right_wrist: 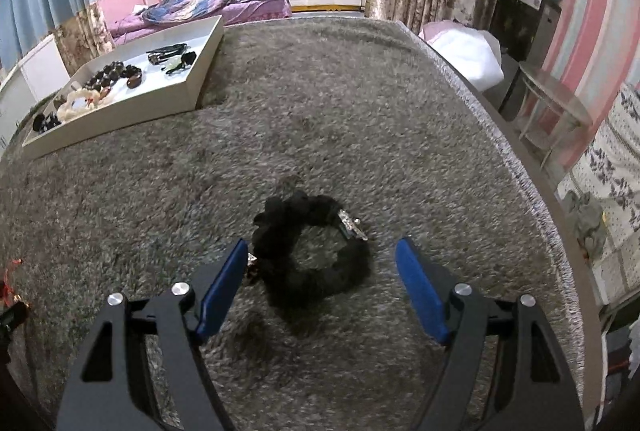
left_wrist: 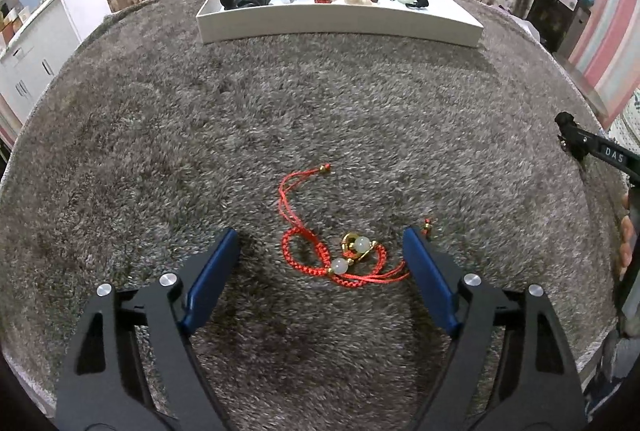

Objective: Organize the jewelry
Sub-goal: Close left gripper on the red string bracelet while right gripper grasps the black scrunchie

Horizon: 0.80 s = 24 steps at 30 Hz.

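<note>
Left wrist view: my left tool (left_wrist: 320, 249) is pointing down at the grey shaggy rug (left_wrist: 320, 103), jaws spread wide and not pinching anything.
Red bracelet: the red cord bracelet (left_wrist: 340, 255) lies flat on the rug right between my left tool's blue pads, with two pale beads and a gold charm in the middle. Its right-hand cord runs up against the right pad, can't tell if it really touches. One loose cord end trails away ahead of the tool.
Left pad: well clear of the bracelet, just rug next to it.
White tray: the white tray (left_wrist: 340, 27) sits far ahead of the left tool, already holding dark bead bracelets, a black ring-shaped piece and some pale bits.
Right wrist view: my right tool (right_wrist: 322, 259) is also angled down, jaws released, nothing gripped.
Black scrunchie: the fuzzy black scrunchie (right_wrist: 316, 259) with a sparkly silver clasp sits on the rug between the right tool's pads, closer to the left pad, whose tip is right at its edge. The right pad stands apart from it.
Tray from this side: off ahead and to the left of the right tool.
Other tool: a bit of my right tool pokes in at the right edge of the left wrist view.
</note>
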### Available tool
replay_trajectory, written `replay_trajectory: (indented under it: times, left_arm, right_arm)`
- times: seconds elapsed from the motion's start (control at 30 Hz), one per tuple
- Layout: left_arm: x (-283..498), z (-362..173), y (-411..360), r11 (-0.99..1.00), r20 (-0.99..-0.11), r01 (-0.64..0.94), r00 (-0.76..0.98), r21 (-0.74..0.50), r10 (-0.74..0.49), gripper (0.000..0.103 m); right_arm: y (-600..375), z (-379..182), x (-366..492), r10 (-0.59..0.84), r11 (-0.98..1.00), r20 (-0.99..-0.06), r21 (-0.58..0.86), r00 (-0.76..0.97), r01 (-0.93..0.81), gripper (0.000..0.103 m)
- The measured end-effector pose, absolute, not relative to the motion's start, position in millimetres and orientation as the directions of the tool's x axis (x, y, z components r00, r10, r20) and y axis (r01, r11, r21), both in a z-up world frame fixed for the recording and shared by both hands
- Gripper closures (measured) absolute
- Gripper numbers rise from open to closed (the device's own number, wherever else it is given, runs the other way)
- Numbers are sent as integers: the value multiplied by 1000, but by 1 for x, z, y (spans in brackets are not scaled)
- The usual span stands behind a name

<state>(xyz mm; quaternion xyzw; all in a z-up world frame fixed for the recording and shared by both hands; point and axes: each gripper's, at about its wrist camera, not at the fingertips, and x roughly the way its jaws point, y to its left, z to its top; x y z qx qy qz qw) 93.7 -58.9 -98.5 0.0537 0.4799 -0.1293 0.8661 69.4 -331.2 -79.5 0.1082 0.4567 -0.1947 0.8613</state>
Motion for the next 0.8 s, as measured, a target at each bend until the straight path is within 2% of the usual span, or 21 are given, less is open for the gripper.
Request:
replay_trajectory:
  times: [0.17,0.6,0.8]
  left_arm:
    - [96,-100,-57,961,-846,276,505,-27,-169,27]
    - [88,-95,-52,955,-849,294,496,-34,-183,59]
    - [98,-96,-49,956,-844,291,502,-39,-187,69]
  right_arm:
    - [-338,-83,69,-219,890,-833,43,508,455,27]
    - [-337,-87,73,-204,888,-838,60,506,456,27]
    - [-333,-88,74,-170,895,-840,87,516,437,45]
